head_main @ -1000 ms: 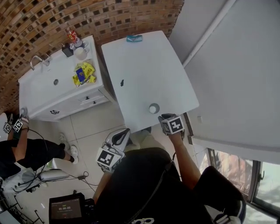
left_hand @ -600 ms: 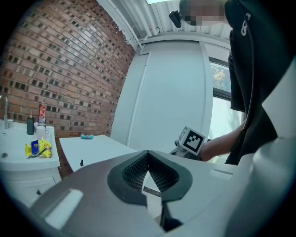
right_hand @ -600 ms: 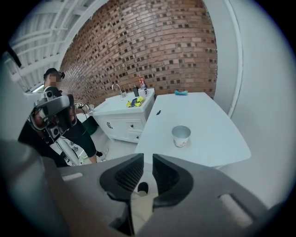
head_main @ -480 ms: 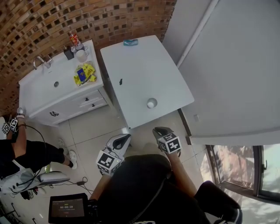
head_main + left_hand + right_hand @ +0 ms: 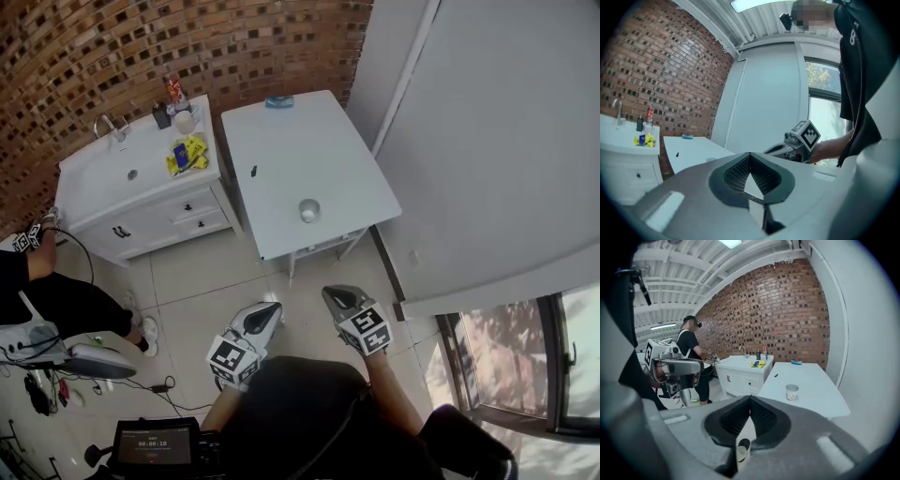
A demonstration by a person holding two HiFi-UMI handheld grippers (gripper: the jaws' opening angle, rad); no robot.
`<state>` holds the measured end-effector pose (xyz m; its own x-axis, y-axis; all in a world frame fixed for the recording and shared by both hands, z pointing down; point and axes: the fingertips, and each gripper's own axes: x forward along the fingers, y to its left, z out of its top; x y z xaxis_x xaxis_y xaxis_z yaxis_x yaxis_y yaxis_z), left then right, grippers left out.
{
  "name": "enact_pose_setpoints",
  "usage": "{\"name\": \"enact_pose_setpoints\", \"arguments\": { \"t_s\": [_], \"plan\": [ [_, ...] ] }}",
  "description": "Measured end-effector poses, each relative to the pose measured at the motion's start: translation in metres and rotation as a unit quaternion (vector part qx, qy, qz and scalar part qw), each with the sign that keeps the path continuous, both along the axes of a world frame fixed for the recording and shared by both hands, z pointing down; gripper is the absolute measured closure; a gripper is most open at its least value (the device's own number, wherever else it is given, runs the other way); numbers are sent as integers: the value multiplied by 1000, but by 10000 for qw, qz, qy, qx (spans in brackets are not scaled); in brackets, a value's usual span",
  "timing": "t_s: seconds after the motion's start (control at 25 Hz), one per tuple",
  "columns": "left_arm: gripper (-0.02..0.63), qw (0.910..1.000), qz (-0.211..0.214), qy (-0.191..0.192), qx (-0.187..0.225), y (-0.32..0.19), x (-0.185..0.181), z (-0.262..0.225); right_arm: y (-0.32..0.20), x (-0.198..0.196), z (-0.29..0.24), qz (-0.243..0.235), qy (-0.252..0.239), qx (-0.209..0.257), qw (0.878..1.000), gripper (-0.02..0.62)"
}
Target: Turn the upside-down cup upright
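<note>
A small white paper cup [image 5: 308, 210] stands upright, mouth up, near the front edge of the white table [image 5: 328, 159]; the right gripper view shows the cup [image 5: 791, 392] too. Both grippers hang over the tiled floor, well short of the table. My right gripper [image 5: 331, 292] is shut and empty, its jaws having just closed with nothing between them [image 5: 750, 397]. Beside it, my left gripper [image 5: 274, 308] also has its jaws together and holds nothing [image 5: 750, 153].
A white sink cabinet [image 5: 141, 202] with bottles and a yellow packet [image 5: 186, 153] stands left of the table. A teal item [image 5: 277, 101] and a small dark thing [image 5: 253, 171] lie on the table. Another person [image 5: 42, 291] is at far left; a grey wall [image 5: 487, 141] runs along the right.
Both grippers have drawn back from the table to over the floor. The right one, next to the cup a second ago, is now far from it. The cup stays put.
</note>
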<state>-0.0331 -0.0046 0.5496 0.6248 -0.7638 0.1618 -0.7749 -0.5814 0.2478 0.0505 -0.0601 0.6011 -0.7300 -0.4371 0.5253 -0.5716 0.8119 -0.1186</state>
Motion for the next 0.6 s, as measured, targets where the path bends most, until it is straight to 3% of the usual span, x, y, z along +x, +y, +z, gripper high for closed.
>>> {"name": "enact_pose_setpoints", "arguments": {
  "t_s": [0.32, 0.6],
  "plan": [
    [591, 9985, -48, 505, -218, 145, 130, 15, 159, 119, -3, -283, -209, 214, 9992, 601],
    [591, 9986, -167, 452, -219, 230, 161, 6, 235, 147, -29, -354, -550, 484, 9967, 603]
  ]
}}
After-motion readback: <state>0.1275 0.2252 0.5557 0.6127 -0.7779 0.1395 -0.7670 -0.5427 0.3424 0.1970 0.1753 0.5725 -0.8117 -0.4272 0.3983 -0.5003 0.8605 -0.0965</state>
